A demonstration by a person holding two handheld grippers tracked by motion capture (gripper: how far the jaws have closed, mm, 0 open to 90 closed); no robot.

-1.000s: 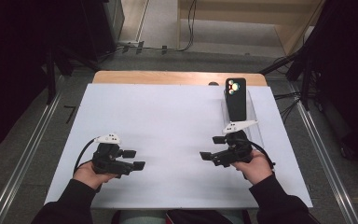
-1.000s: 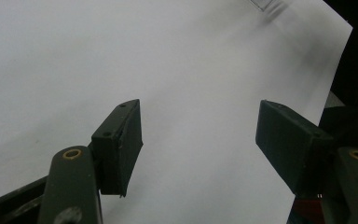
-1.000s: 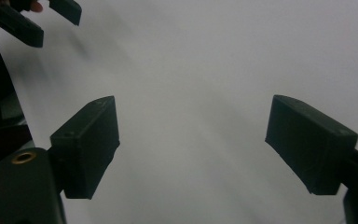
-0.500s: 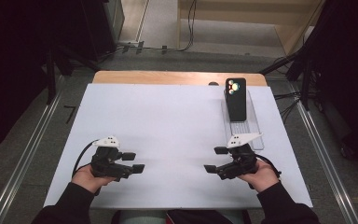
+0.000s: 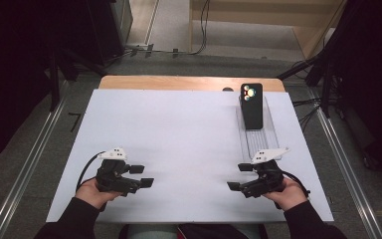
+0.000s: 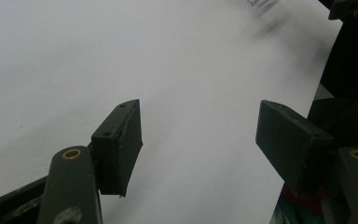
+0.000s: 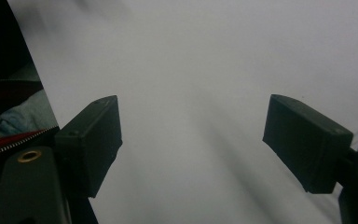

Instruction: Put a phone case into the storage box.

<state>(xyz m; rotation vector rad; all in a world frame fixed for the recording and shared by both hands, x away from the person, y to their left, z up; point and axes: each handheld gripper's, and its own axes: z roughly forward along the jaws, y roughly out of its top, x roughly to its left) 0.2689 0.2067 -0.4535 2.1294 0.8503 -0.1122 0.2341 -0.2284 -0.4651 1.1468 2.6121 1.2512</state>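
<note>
The left claw (image 5: 140, 176) is held low over the near left part of the white desk (image 5: 179, 134), its jaws spread wide with nothing between them; the left claw view (image 6: 198, 140) shows bare white surface in the gap. The right claw (image 5: 239, 177) hangs over the near right part, jaws likewise parted and empty, as the right claw view (image 7: 191, 140) confirms. Both point inward toward each other, well apart. Beyond the right claw, a black phone (image 5: 251, 106) rests in a clear tray (image 5: 258, 139) toward the far right of the desk.
</note>
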